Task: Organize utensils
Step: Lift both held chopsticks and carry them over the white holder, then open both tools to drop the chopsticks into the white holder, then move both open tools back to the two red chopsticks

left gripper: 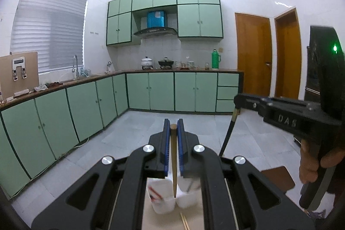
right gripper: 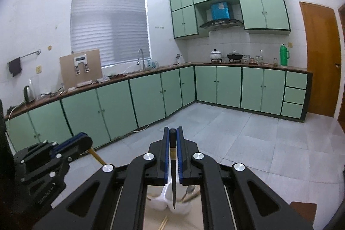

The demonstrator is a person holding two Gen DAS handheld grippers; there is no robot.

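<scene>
My left gripper (left gripper: 173, 125) is shut on a light wooden chopstick (left gripper: 174, 161) that points down over a white utensil holder (left gripper: 166, 199) with compartments. My right gripper (right gripper: 172, 133) is shut on a black chopstick (right gripper: 173, 178) with a gold band, tip down over the same white holder (right gripper: 163, 197), which holds a few utensils. The right gripper also shows in the left wrist view (left gripper: 237, 100) at the right, with its black chopstick (left gripper: 228, 130) hanging down. The left gripper shows in the right wrist view (right gripper: 86, 141) at lower left, with its wooden chopstick (right gripper: 97, 156).
The holder stands on a pale wooden board (left gripper: 151, 217) where loose wooden chopsticks (left gripper: 185, 220) lie, also seen in the right wrist view (right gripper: 163, 222). A brown stool (left gripper: 278, 178) stands at the right. Green cabinets (right gripper: 151, 96) and a grey tiled floor (right gripper: 248, 139) lie beyond.
</scene>
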